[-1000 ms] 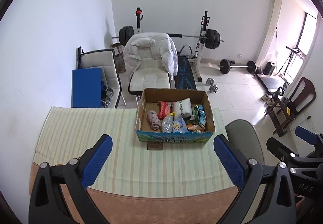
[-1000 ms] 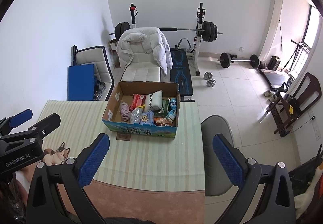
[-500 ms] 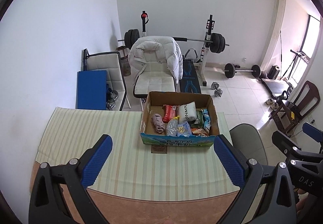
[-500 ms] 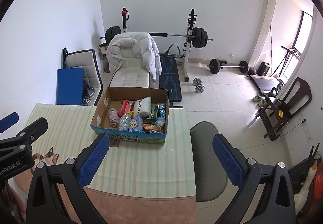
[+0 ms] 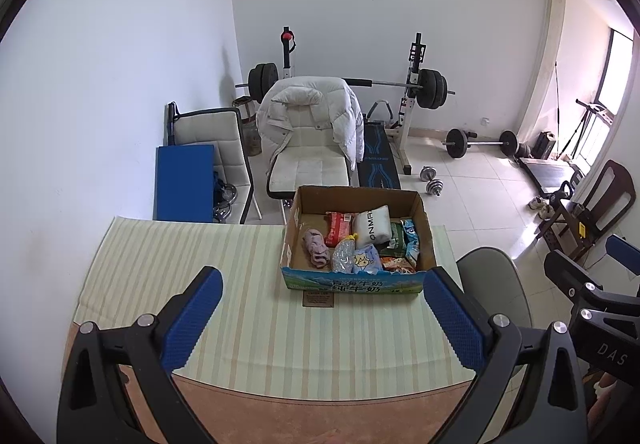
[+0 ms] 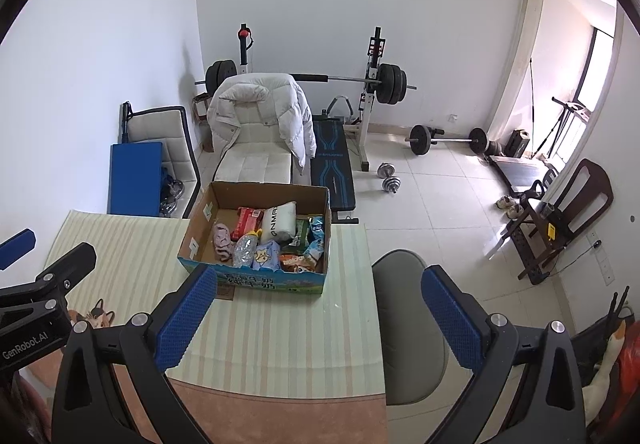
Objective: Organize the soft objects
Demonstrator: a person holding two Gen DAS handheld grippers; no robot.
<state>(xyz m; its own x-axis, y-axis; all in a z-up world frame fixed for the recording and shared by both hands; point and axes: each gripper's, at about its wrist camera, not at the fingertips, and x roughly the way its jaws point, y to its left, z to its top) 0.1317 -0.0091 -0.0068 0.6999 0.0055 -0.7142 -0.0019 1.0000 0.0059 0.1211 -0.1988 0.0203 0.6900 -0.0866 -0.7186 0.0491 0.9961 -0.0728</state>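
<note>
2 claws, both mine, both spread wide and holding nothing.

Left wrist view: my left gripper [image 5: 322, 314] frames the cardboard box [image 5: 352, 286] at frame centre, on the striped tablecloth [image 5: 180, 256]. Inside, a pink soft toy [image 5: 315, 253] lies at the box's left, a white pouch [image 5: 374, 225] leans at the upper middle, and a blue cartoon packet [image 5: 366, 261] sits against the near wall, with other packets crowded to the right. My judgement: nothing is gripped yet, so the step is the approach. I should come down from above on 1 item, probably the pink toy since bare cardboard shows beside it, and pinch its middle gently so the neighbours stay put. My right claw shows only as a black body at the right edge.

Right wrist view: my right gripper [image 6: 320, 310] points right of the box [image 6: 256, 280], over a grey chair seat [image 6: 404, 308]. Only this view shows a cat picture [image 6: 98, 316] on the table at lower left, and the left claw's body at the left edge.
</note>
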